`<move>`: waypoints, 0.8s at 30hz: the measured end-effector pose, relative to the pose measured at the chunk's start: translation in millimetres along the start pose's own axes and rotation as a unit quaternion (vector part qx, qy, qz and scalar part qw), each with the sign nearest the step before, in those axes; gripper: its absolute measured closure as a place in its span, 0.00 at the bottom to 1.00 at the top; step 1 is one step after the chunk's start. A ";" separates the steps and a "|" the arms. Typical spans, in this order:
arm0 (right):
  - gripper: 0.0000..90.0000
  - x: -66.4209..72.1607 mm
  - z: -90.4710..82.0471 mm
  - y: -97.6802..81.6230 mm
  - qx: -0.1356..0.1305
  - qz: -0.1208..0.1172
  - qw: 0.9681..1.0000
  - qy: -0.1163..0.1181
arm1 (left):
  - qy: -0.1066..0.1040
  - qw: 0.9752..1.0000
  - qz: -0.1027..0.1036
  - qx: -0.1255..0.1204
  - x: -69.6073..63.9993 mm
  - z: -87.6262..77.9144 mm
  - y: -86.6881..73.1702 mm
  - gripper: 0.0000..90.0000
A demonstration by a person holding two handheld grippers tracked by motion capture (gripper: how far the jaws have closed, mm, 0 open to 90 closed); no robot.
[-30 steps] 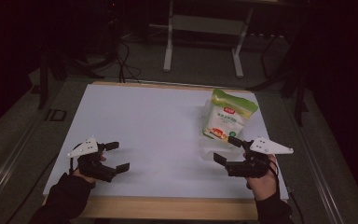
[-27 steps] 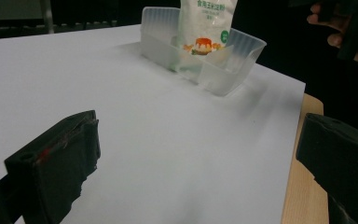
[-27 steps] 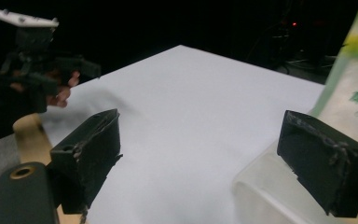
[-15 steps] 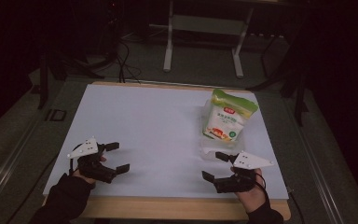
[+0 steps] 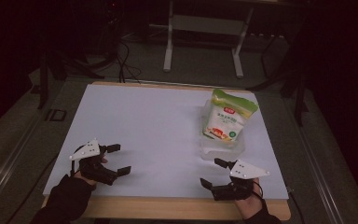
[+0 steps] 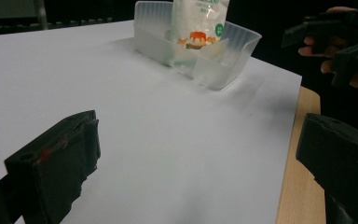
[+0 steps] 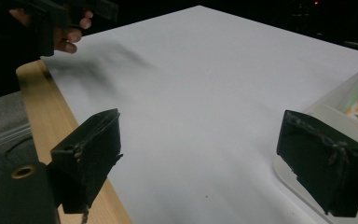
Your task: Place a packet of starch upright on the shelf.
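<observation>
Your right gripper [image 5: 216, 173], jaws spread and empty, has drawn back toward you from the snack pouch [image 5: 227, 117] standing in its clear tray [image 5: 221, 150] just ahead, while your left gripper [image 5: 118, 159] waits spread, well apart.

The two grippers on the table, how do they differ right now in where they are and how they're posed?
The left gripper sits at the table's near left, far from the clear plastic tray; the right gripper sits at the near right, just in front of that tray, which holds a snack bag. The left gripper points right and slightly away from the person; the right gripper points left, toward the left gripper. Both are open, hold nothing, and carry a grey three-cornered plate.
</observation>
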State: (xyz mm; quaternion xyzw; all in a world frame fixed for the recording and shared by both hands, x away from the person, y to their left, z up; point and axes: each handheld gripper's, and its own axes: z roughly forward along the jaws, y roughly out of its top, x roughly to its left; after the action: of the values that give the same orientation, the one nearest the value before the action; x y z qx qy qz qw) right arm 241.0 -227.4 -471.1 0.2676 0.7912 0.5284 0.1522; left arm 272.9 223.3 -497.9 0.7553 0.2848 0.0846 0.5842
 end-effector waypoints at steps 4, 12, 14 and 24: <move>0.15 -4.4 -3.5 -0.8 -0.008 0.002 1.000 -0.014 | -0.002 1.000 0.000 0.000 0.4 0.7 -0.8 0.00; 0.15 -14.6 -6.2 -3.2 -0.021 0.012 0.999 -0.036 | -0.003 1.000 0.001 0.004 0.9 3.2 -3.6 0.00; 0.15 -16.7 -6.5 -3.7 -0.022 0.012 0.999 -0.042 | -0.003 1.000 0.002 0.007 0.7 3.7 -3.8 0.00; 0.15 -19.7 -7.2 -4.3 -0.027 0.011 0.999 -0.046 | -0.003 1.000 0.003 0.004 0.8 3.1 -3.6 0.00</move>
State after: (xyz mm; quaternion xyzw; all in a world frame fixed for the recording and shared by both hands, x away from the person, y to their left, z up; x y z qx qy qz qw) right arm 252.1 -245.6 -473.0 0.2961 0.7658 0.5382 0.1901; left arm 273.8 221.7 -502.4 0.7584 0.2811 0.0828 0.5821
